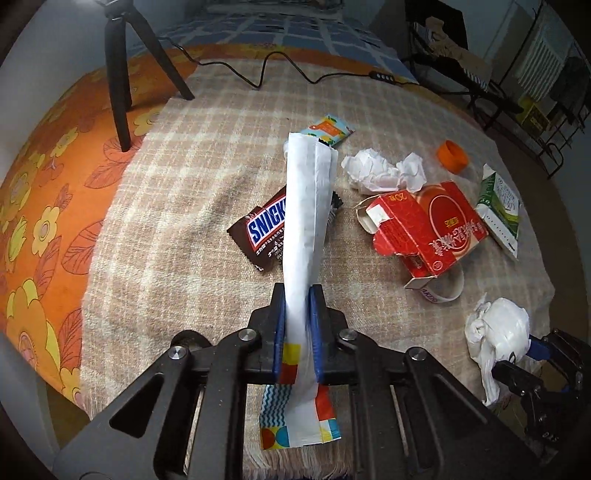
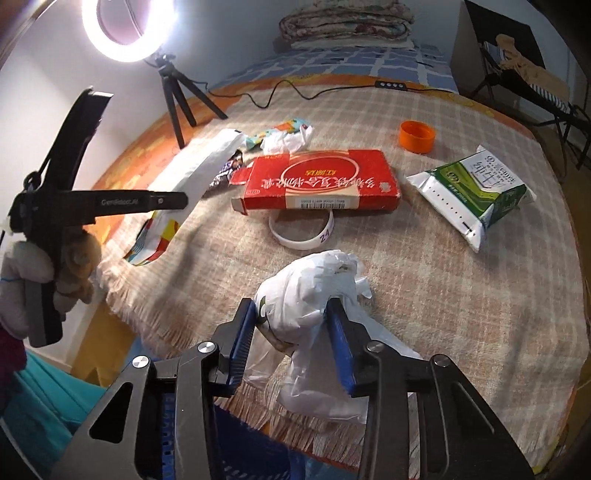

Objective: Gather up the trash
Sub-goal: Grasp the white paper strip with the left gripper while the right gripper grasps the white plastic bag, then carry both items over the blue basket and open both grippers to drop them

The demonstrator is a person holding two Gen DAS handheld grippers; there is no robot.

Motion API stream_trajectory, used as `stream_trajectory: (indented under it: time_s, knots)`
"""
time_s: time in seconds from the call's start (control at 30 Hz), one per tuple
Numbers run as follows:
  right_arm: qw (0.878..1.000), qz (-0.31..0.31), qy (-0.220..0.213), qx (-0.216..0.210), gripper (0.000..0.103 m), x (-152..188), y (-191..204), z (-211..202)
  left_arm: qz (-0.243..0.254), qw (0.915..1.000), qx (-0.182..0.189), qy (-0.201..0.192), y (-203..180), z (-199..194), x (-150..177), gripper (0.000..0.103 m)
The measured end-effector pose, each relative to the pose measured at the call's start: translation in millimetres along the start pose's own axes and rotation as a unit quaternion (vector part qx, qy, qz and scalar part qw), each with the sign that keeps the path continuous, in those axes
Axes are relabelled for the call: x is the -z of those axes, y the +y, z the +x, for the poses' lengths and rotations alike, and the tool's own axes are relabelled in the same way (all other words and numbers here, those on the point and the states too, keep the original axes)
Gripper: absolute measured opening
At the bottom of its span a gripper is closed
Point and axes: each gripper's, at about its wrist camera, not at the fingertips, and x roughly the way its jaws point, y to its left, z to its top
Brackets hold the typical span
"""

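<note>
Left claw (image 1: 298,325) pinches long white wrapper (image 1: 308,206) over Snickers bar (image 1: 260,230) — I risk slippage. Right claw (image 2: 295,339) squeezes crumpled plastic bag (image 2: 314,291) at counter (image 2: 461,314) edge — loose film may tear free.

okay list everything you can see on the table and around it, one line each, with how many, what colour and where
paper wrapper: one, white with colourful print, pinched in the left jaws
plastic bag: one, white, near table edge, between the right jaws
chocolate bar: one, brown, under the wrapper
red carton: one, red, table centre, end flap open
crumpled paper: one, white, behind the carton
bottle cap: one, orange, far right
tissue pack: one, green and white, right side
tape ring: one, white, partly under the carton
snack packet: one, colourful, beyond the wrapper
ring light: one, lit, on a black tripod, far left
left gripper: one, black with blue pads
right gripper: one, black with blue pads
</note>
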Motion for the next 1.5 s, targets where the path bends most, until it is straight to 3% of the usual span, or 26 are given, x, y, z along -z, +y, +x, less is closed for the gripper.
stream_trajectory:
  time_s: [0.4, 0.83, 1.17, 1.5]
  knots:
    - [0.998, 0.010, -0.059, -0.030, 0.034, 1, 4, -50, 0.007, 0.9992, 0.025, -0.032, 2, -62, 28, 0.010]
    - [0.994, -0.067, -0.076, -0.027, 0.034, 47, 50, -93, 0.027, 0.9983, 0.050, -0.009, -3, -108, 127, 0.010]
    - [0.995, -0.081, -0.048, -0.038, 0.034, 93, 68, -87, 0.042, 0.9962, 0.071, 0.031, -16, -111, 198, 0.010]
    - [0.994, -0.094, 0.004, -0.049, 0.034, 127, 80, -58, 0.048, 0.9907, 0.075, 0.104, -25, -74, 238, 0.010]
